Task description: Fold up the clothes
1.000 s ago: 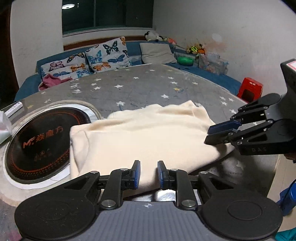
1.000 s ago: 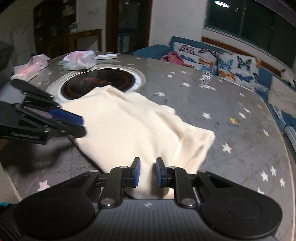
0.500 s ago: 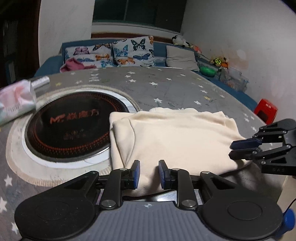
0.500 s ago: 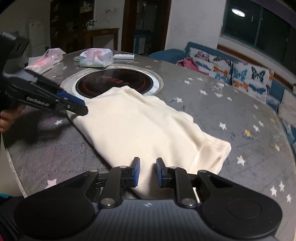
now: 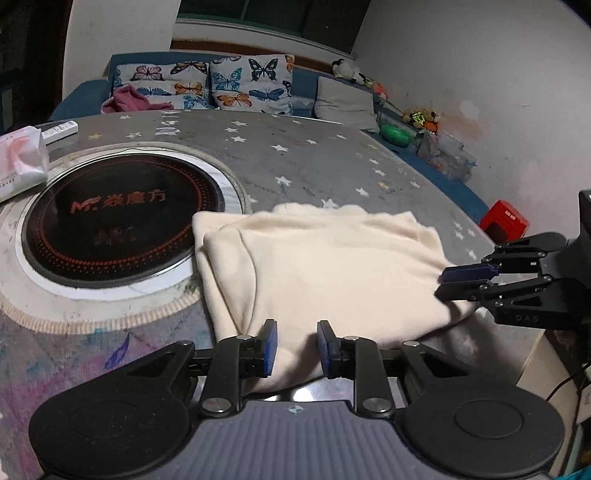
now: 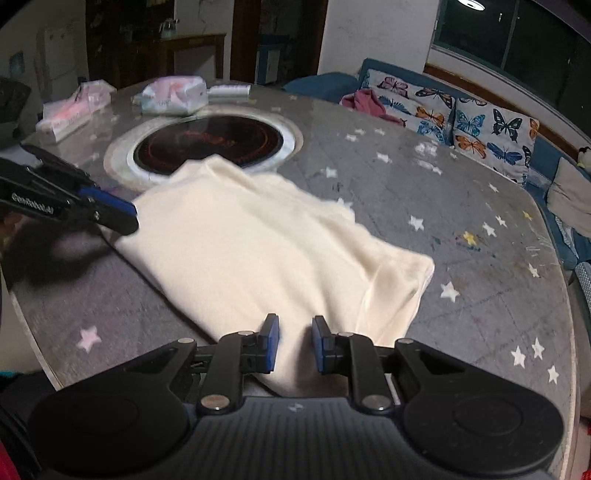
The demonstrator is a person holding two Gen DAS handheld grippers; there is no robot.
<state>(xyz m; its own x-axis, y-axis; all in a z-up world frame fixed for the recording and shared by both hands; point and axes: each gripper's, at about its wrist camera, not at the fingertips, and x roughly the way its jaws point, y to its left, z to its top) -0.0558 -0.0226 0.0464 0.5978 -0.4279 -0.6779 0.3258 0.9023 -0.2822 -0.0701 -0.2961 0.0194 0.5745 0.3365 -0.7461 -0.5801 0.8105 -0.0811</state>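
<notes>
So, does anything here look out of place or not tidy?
Yes: the folded cream garment lies askew, with one corner over the rim of the round black cooktop set in the table. Its far edge looks uneven.

Dim indoor light; ceiling lamp (image 6: 470, 3) glare; fisheye-bent edges; possibly slight motion blur.

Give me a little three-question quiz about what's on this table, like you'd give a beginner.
1. True or false: the cream garment lies partly over the black round cooktop.
2. Which sits nearest the cooktop? A) red box B) tissue pack C) grey cushion
3. Fill in: the tablecloth is printed with small ____.

Key:
1. True; its far corner overlaps the cooktop's rim.
2. B, the tissue pack.
3. Stars.
</notes>
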